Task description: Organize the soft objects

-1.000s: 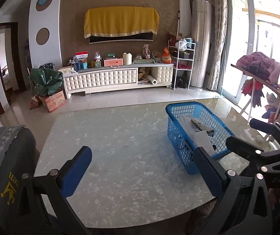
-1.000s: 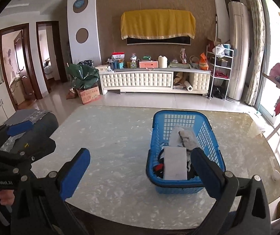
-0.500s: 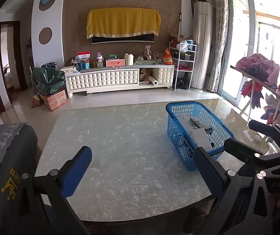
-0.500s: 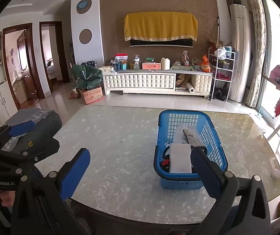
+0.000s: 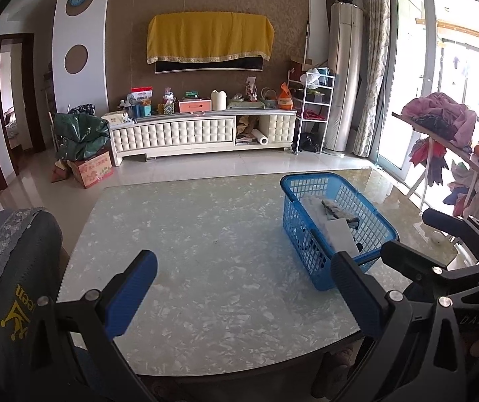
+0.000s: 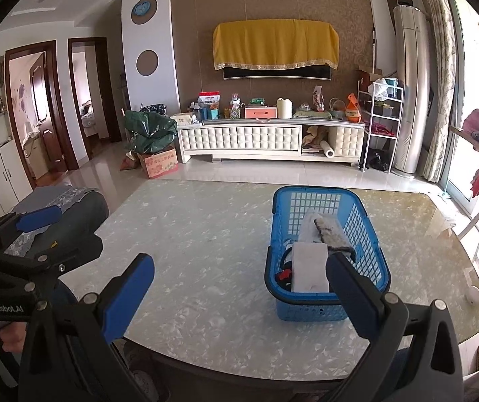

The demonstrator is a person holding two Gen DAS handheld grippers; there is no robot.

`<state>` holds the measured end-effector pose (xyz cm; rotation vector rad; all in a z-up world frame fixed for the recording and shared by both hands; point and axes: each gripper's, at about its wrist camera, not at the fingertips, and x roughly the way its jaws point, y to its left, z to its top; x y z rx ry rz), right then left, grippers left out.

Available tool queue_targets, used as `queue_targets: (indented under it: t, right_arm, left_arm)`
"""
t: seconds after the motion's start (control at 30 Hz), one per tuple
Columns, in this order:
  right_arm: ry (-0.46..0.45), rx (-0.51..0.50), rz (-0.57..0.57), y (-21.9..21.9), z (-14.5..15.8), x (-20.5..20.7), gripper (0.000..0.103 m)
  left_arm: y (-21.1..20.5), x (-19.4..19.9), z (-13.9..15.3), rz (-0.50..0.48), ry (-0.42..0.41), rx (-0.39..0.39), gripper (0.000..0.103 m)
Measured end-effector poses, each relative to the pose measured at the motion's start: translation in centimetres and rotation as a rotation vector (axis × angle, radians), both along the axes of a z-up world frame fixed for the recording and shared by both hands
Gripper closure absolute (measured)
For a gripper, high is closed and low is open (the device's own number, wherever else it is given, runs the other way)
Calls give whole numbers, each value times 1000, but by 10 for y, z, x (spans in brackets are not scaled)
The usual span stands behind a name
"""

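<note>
A blue plastic basket stands on the right half of the marble table. It holds several soft items: a folded white cloth, a grey towel and dark clothes. The basket also shows in the left wrist view. My left gripper is open and empty above the table's near edge. My right gripper is open and empty, near the basket's front left. Each gripper shows in the other's view: the right gripper at the right, the left gripper at the left.
A grey chair back stands at the table's left. A rack with piled clothes stands at the right by the glass door. A white TV cabinet lines the far wall. A cardboard box sits on the floor.
Both grippers have drawn back and up from the table; the basket looks smaller and farther away. Both stay open and empty.
</note>
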<state>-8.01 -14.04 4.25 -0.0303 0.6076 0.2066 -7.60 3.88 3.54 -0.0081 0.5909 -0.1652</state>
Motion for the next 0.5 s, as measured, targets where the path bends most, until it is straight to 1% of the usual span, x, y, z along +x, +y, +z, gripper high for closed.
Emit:
queue_targets:
  t: [0.17,0.5]
  right_arm:
    - [4,0,6,1,-2,-3,0]
    - [3,2,4,1,-2,-5,0]
  left_arm:
    - [0,-3,0,13,-8,11,0]
    - [2,-4,2,12,-8,2,0]
